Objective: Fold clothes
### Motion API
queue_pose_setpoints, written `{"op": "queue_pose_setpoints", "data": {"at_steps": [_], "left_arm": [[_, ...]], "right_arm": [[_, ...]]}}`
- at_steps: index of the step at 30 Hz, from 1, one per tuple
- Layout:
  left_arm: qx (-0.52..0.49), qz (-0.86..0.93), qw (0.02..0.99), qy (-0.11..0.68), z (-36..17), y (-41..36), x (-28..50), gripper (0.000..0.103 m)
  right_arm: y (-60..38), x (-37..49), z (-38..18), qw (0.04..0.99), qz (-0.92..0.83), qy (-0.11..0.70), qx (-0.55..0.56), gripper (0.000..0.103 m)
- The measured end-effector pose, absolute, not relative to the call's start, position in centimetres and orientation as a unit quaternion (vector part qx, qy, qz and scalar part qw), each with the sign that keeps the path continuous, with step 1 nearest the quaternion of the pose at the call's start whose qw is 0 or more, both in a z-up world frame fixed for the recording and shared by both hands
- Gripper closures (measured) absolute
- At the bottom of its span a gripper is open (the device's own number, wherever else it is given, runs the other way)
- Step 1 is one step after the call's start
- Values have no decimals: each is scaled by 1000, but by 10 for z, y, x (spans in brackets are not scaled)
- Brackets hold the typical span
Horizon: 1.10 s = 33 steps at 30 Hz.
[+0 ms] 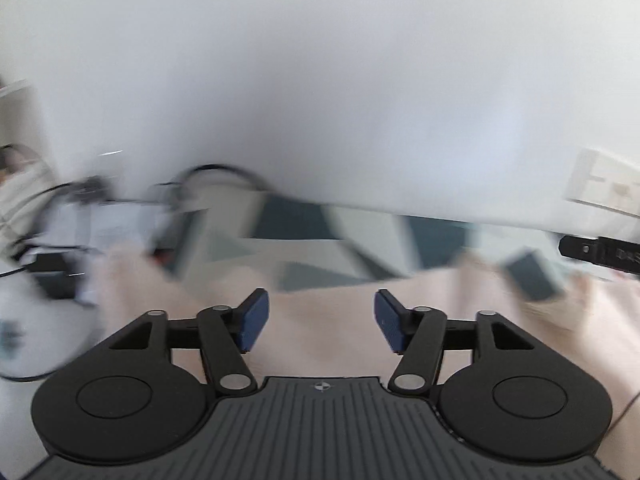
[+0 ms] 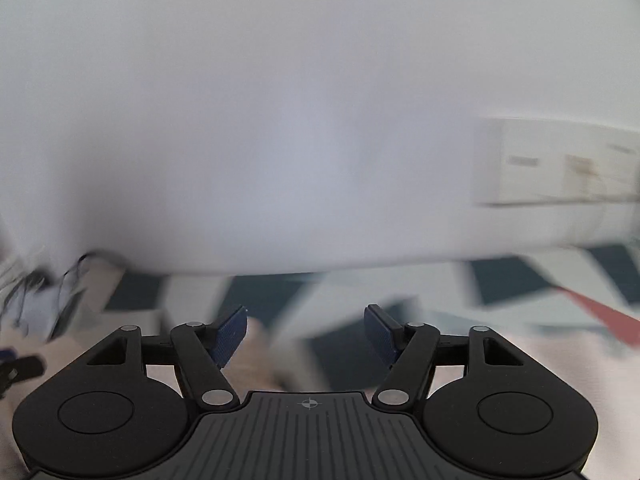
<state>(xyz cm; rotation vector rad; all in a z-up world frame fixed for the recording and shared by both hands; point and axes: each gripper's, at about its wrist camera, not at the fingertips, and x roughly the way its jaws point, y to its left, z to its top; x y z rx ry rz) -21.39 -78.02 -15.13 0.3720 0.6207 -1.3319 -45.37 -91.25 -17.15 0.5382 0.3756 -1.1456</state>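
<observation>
Blue-padded fingers (image 1: 256, 322) of the left gripper (image 1: 321, 320) and right gripper (image 2: 306, 334) are spread, empty, above pale pink cloth (image 1: 320, 356) lying below; blurred views risk a mis-aimed pinch.

Soft, even daylight; backgrounds heavily motion-blurred, fisheye edges curved.

plain white wall (image 2: 280, 100) fills the view, a pale switch panel (image 2: 560, 164) mounted at right; all motion-blurred.

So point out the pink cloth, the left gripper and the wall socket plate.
pink cloth (image 1: 320, 344), left wrist view, middle fabric.
left gripper (image 1: 321, 320), left wrist view, between fingertips.
wall socket plate (image 2: 560, 164), right wrist view, its face.
</observation>
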Motion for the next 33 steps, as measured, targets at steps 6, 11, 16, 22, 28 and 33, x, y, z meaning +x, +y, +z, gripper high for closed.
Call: {"op": "queue_pose_setpoints", "data": {"at_steps": [6,11,16,22,28,33], "left_arm": [[226,-665,640,313,-178,-794,-264,28],[249,-625,656,341,-199,-808,-268,28],[278,-597,677,329,-210,-817,-263,25],[273,-567,702,332,-214,-830,-259,10],[273,-563,711,322,-213,-836,-254,9],[229,-568,703,361,-208,-833,-232,10]], "right_arm": [[-909,-544,-205,693,-607,258,292,49],[-926,-580,-225,660,-640,228,320,60],[-946,-577,-231,670,-644,228,290,58],[-957,-589,-234,643,-681,233,261,67],[-952,-626,-231,602,-712,234,276,69],[-953,-631,-227,593,-713,239,290,71]]}}
